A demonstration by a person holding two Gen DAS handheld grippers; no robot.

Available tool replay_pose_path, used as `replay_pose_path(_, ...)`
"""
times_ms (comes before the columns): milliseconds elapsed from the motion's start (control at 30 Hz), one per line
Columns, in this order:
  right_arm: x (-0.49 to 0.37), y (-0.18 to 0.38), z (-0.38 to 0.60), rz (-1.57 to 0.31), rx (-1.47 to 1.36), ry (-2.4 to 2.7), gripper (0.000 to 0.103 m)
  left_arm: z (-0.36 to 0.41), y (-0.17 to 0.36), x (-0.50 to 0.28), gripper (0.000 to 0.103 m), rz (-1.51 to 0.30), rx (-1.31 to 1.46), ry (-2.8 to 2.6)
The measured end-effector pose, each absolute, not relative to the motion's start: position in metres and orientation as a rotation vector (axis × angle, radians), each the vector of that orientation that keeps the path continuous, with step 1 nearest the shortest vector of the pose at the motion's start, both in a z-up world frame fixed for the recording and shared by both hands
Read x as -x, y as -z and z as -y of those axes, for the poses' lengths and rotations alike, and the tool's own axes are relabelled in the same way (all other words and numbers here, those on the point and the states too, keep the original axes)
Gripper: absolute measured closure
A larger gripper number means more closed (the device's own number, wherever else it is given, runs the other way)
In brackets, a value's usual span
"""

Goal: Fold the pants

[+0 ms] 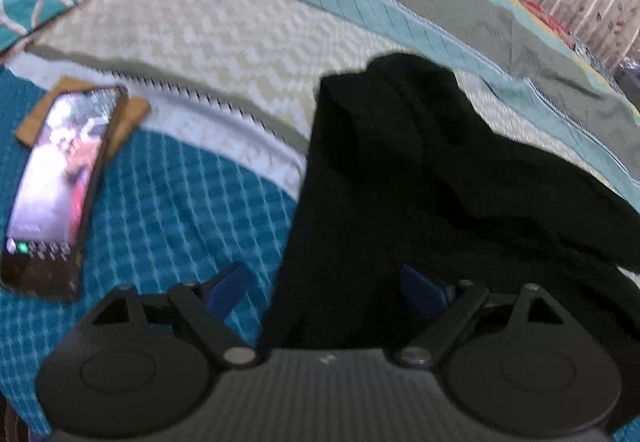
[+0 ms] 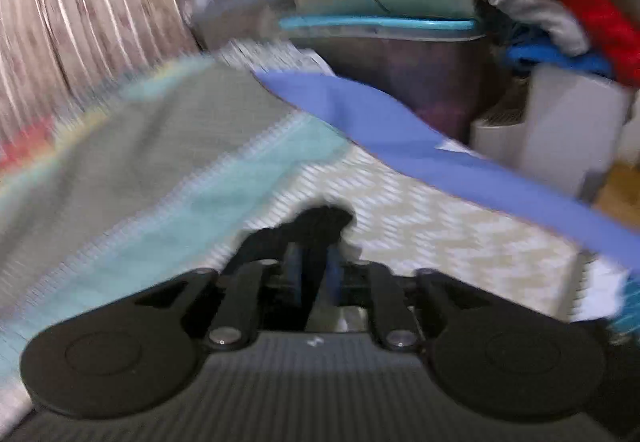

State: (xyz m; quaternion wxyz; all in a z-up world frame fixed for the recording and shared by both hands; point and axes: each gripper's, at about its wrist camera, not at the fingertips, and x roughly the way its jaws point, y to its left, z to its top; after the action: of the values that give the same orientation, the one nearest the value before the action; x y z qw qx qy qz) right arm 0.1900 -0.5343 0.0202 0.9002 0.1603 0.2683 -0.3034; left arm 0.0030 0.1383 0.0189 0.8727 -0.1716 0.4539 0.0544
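The black pants (image 1: pixel 400 182) lie in a rumpled heap on the bed, running from the cream zigzag sheet down under my left gripper (image 1: pixel 326 288). That gripper hovers over the near end of the pants, open wide. One blue pad (image 1: pixel 228 286) is over the teal blanket and the other pad (image 1: pixel 424 290) is over the cloth; neither presses on it. In the blurred right wrist view, my right gripper (image 2: pixel 314 266) has its blue pads close together. A bunch of the black pants (image 2: pixel 320 222) is pinched between them, low over the sheet.
A lit phone (image 1: pixel 56 182) lies on a brown card at the left on the teal blanket (image 1: pixel 168 202). Striped bedding layers (image 1: pixel 240 34) run behind. Past the blue bed edge (image 2: pixel 400 130) stand a plastic bin (image 2: pixel 400 58), stacked clothes (image 2: pixel 568 10) and a curtain (image 2: pixel 80 2).
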Motion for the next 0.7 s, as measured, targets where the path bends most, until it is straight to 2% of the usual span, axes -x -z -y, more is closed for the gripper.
replay_pose_path(33, -0.189, -0.019, 0.536, -0.607, -0.323, 0.62, 0.057, -0.138, -0.018, 0.0, 0.016, -0.951, 0.362, -0.104)
replay_pose_path(167, -0.141, -0.026, 0.523, -0.539, -0.401, 0.537, 0.056, -0.139, -0.016, 0.019, 0.015, -0.966, 0.417, -0.064)
replay_pose_path(300, -0.096, -0.028, 0.486, -0.577, -0.481, 0.289, 0.056, -0.14, -0.016, 0.039, 0.013, -0.966, 0.437, -0.043)
replay_pose_path(467, -0.061, -0.023, 0.393, -0.683, -0.327, -0.068, 0.056, -0.146, -0.015, 0.059, 0.013, -0.957, 0.517, -0.012)
replay_pose_path(533, -0.056, -0.02, 0.35, -0.702, -0.18, -0.157, 0.056, -0.148, -0.014, 0.067, 0.016, -0.953, 0.557, -0.001)
replay_pose_path(600, -0.057, -0.015, 0.309, -0.728, -0.085, -0.226, 0.055, -0.151, -0.014, 0.073, 0.029, -0.948, 0.6, 0.005)
replay_pose_path(700, -0.059, -0.007, 0.262, -0.795, -0.097, -0.332, 0.055, -0.157, -0.012, 0.077, 0.033, -0.939, 0.656, 0.007)
